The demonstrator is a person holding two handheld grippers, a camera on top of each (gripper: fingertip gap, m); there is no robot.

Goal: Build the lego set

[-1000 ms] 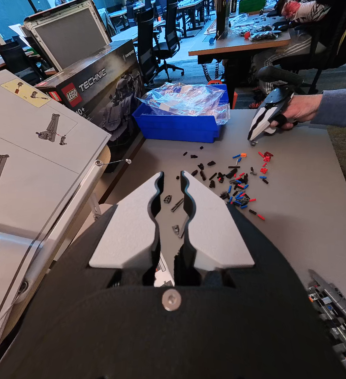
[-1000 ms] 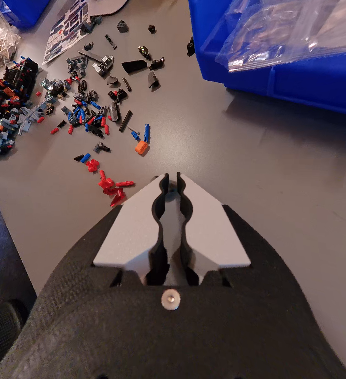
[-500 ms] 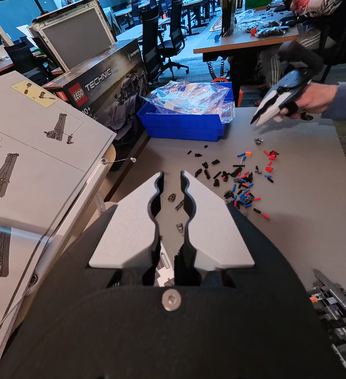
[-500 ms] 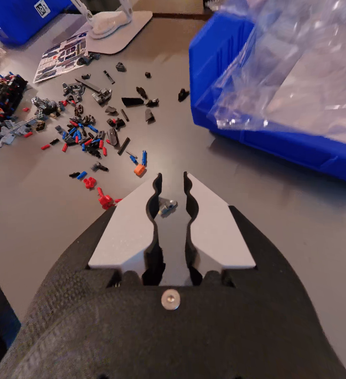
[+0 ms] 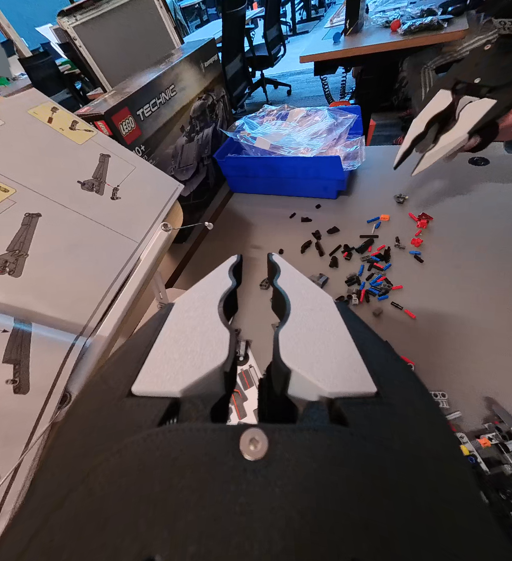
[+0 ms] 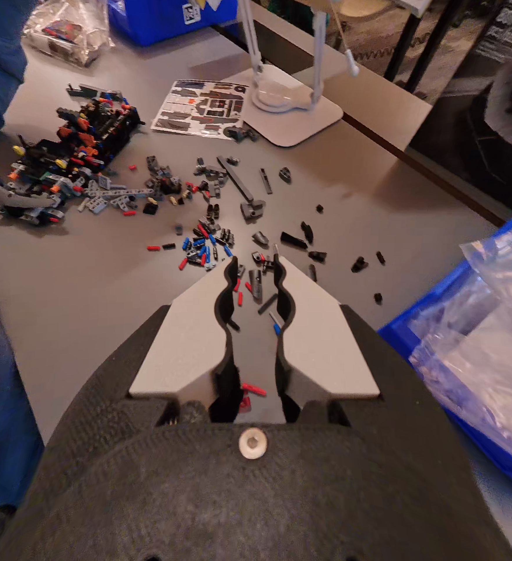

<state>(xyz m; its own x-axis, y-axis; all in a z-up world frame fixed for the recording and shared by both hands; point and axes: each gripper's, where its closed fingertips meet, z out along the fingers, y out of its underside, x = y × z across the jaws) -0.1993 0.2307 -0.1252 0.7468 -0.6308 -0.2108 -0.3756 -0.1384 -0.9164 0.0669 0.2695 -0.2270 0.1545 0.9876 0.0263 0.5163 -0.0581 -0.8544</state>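
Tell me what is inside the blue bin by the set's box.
The blue bin holds crumpled clear plastic bags heaped above its rim. Whatever lies beneath them, and the bin's floor, is covered.

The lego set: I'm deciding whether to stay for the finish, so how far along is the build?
Partly done. A partly built model stands on the grey table, so some steps are finished. In hand: nothing; the left gripper and right gripper are both open and empty, held above the table. Left: many loose pieces lie scattered, and the sticker sheet looks unused. I'd guess plenty remains.
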